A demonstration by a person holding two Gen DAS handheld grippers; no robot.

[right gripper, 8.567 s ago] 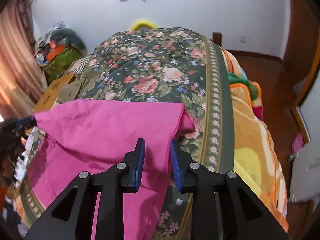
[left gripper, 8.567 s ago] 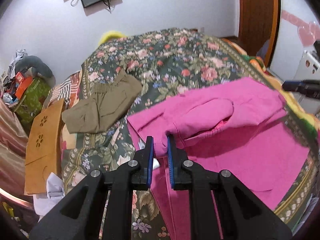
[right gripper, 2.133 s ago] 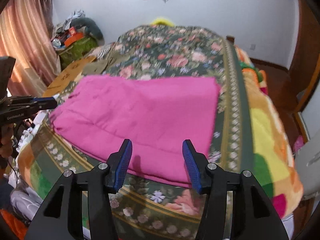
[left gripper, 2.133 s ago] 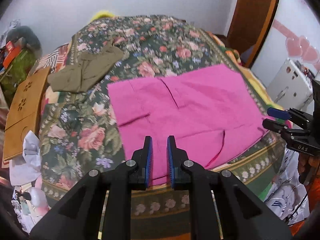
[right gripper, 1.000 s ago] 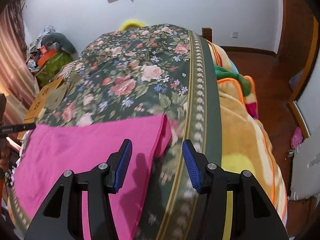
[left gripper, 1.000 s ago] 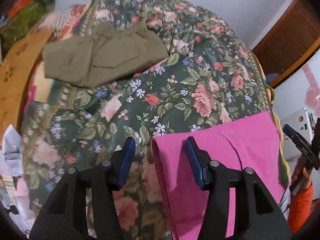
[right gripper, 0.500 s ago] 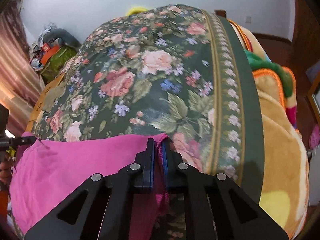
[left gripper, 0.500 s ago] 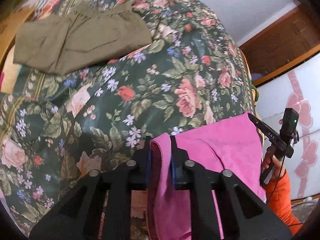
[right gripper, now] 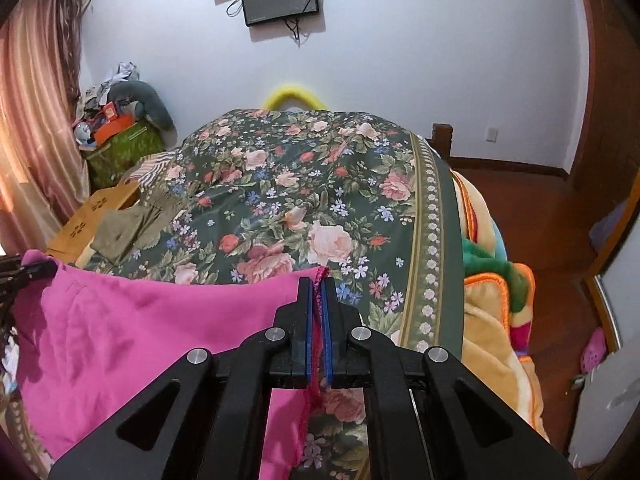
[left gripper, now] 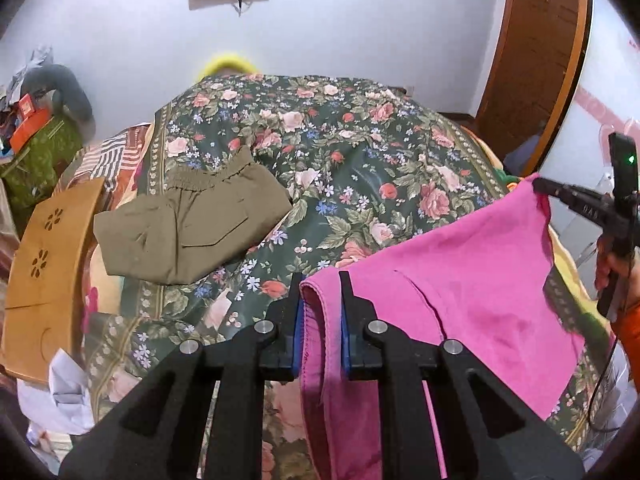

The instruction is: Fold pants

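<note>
Since both corners hang from thin pinches, the risks come first:
Slip risk: the right gripper holds only the frayed hem edge of the pink pants, so a sharp tug could probably pull it free
Uneven fold risk: if one hand travels further than the other, the lifted edge may land skewed on the floral bedspread
Snag risk: the olive pants lie at about ten o'clock from the left gripper, well apart, so a wide swing might drag them
Left gripper: pressed together on a bunched corner of the pink cloth
Right gripper: pinched tight on the other corner
Pants position: stretched between both grippers, the rest draping toward six o'clock
</note>
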